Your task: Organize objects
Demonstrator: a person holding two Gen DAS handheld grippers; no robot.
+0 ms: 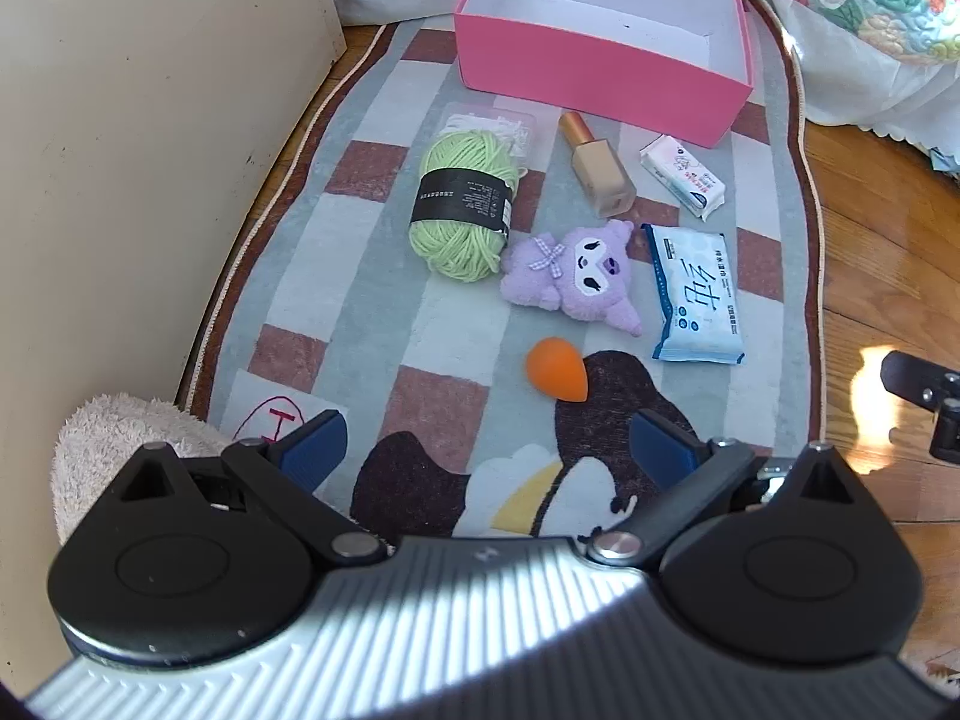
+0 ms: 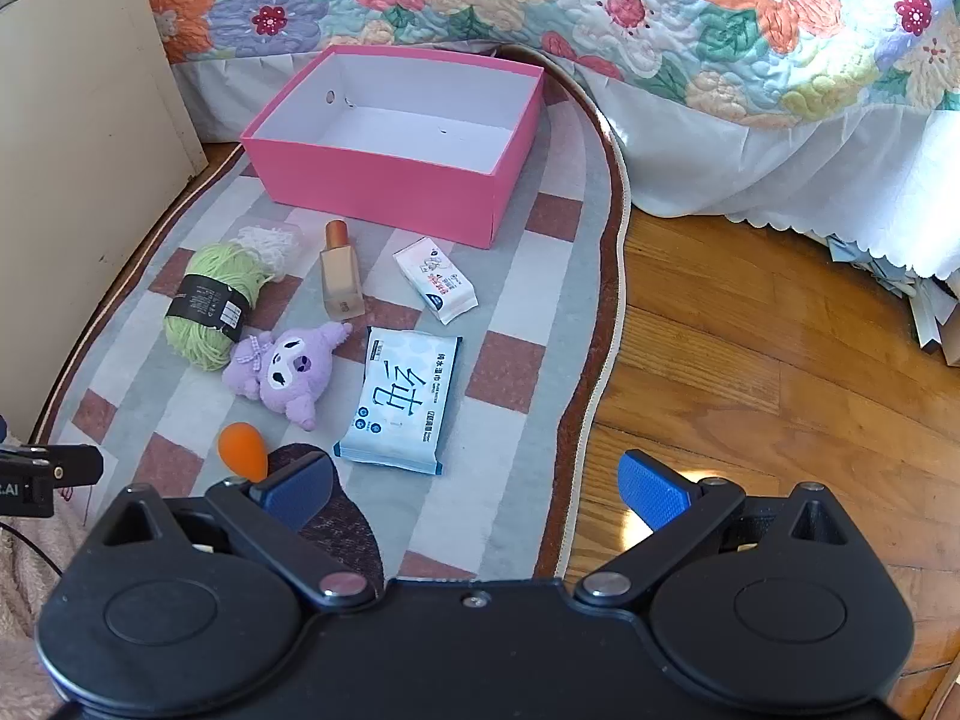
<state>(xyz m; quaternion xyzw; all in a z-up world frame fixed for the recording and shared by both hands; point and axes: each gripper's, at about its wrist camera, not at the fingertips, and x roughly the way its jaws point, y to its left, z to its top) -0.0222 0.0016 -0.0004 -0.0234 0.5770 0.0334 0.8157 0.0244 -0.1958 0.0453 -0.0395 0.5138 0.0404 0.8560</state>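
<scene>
An empty pink box [image 1: 600,69] [image 2: 384,180] stands at the far end of a checkered rug [image 1: 360,312] [image 2: 516,312]. In front of it lie a green yarn ball [image 1: 462,204] [image 2: 210,306], a foundation bottle [image 1: 600,165] [image 2: 341,276], a small tissue pack [image 1: 681,175] [image 2: 435,279], a purple plush [image 1: 576,276] [image 2: 285,369], a blue wet-wipe pack [image 1: 696,294] [image 2: 402,399] and an orange sponge [image 1: 557,369] [image 2: 243,450]. My left gripper [image 1: 486,450] is open and empty, near the sponge. My right gripper [image 2: 477,486] is open and empty, over the rug's right edge.
A cream cabinet side [image 1: 150,150] [image 2: 78,120] runs along the left. A floral quilted bed [image 2: 600,18] with a white skirt stands behind and to the right. Wooden floor [image 2: 780,390] lies right of the rug. A fluffy pink fabric [image 1: 114,438] lies at lower left.
</scene>
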